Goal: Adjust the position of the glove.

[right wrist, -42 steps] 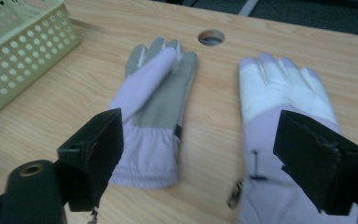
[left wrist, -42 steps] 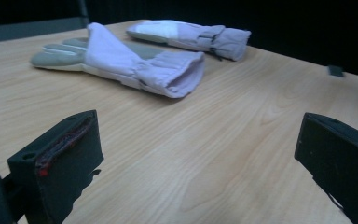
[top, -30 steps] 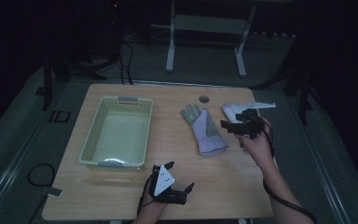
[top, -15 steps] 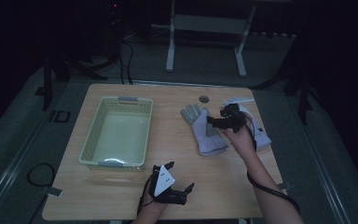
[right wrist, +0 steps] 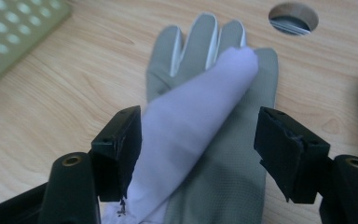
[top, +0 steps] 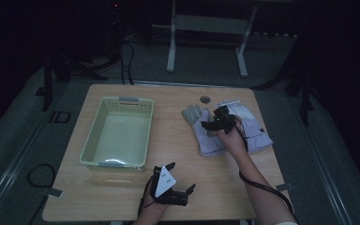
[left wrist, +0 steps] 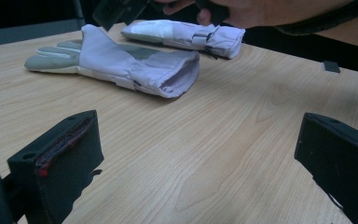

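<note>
My right gripper (right wrist: 198, 154) hangs over the near glove (top: 206, 133), jaws wide on either side of its folded-over lilac flap. If I close now I judge I'd pinch only that loose layer, and the glove would unfold or drag against the second glove (top: 253, 131) just beside it. My left gripper (top: 168, 185) rests on the table (top: 122, 192), jaws wide, holding nothing. I can read no writing or label anywhere.

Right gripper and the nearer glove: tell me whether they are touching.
Cannot tell. The right gripper view shows the right gripper open, jaws astride the glove; its left jaw's pad overlaps the folded lilac flap, but no contact or gap shows plainly.
</note>
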### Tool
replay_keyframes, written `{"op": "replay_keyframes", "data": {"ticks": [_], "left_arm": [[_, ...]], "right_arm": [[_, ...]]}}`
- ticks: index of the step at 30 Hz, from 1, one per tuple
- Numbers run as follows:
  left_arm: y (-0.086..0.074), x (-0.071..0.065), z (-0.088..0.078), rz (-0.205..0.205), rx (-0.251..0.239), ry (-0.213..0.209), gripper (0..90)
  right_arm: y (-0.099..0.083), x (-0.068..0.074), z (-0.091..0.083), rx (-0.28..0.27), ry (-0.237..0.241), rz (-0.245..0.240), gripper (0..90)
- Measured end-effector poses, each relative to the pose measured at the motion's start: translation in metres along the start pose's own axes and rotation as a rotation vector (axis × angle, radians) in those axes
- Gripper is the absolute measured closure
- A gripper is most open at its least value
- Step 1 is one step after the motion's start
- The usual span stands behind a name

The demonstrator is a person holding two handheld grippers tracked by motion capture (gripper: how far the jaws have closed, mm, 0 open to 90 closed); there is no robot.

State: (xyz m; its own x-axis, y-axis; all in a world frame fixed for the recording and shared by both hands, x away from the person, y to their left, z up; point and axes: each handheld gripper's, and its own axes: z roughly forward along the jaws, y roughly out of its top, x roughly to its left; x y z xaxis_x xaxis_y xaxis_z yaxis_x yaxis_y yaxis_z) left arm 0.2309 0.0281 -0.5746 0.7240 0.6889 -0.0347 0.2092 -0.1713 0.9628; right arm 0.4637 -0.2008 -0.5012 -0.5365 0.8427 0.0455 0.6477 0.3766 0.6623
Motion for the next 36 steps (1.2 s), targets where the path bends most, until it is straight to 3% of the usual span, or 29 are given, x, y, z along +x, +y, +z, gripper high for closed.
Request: {"op": "replay_keyframes", "data": {"ticks": [4, 8, 12, 14, 15, 17, 20, 24, 29, 32, 36], "left_arm": [[0.000, 0.001, 0.000, -0.004, 0.002, -0.001, 1.0], [0.000, 0.000, 0.000, -0.003, 0.002, -0.001, 1.0], [0.000, 0.000, 0.000, -0.003, 0.003, 0.000, 1.0], [0.000, 0.000, 0.000, -0.003, 0.003, 0.001, 1.0], [0.000, 0.000, 0.000, -0.003, 0.003, 0.001, 1.0], [0.000, 0.000, 0.000, -0.004, 0.004, 0.001, 1.0], [0.000, 0.000, 0.000, -0.004, 0.004, 0.003, 1.0], [0.000, 0.000, 0.000, -0.005, 0.003, 0.003, 1.0], [0.000, 0.000, 0.000, -0.002, 0.002, 0.004, 1.0], [0.000, 0.000, 0.000, -0.001, 0.002, 0.006, 1.0], [0.000, 0.000, 0.000, 0.004, 0.002, 0.010, 1.0]], "right_arm": [[-0.004, -0.004, 0.012, 0.048, -0.022, 0.006, 38.1], [-0.013, -0.009, 0.028, 0.117, -0.001, 0.029, 38.2], [-0.017, -0.012, 0.032, 0.118, 0.035, 0.057, 43.0], [-0.017, -0.013, 0.032, 0.123, 0.041, 0.061, 49.5], [-0.016, -0.013, 0.032, 0.130, 0.048, 0.088, 54.0], [-0.015, -0.012, 0.032, 0.139, 0.054, 0.065, 62.6], [-0.014, -0.007, 0.029, 0.141, 0.046, 0.096, 76.0], [-0.008, -0.003, 0.016, 0.136, 0.067, 0.150, 81.9], [0.002, 0.010, -0.014, 0.077, 0.078, 0.161, 82.9], [0.008, 0.019, -0.031, 0.042, 0.085, 0.206, 82.9], [0.014, 0.037, -0.049, 0.009, 0.043, 0.194, 82.8]]}}
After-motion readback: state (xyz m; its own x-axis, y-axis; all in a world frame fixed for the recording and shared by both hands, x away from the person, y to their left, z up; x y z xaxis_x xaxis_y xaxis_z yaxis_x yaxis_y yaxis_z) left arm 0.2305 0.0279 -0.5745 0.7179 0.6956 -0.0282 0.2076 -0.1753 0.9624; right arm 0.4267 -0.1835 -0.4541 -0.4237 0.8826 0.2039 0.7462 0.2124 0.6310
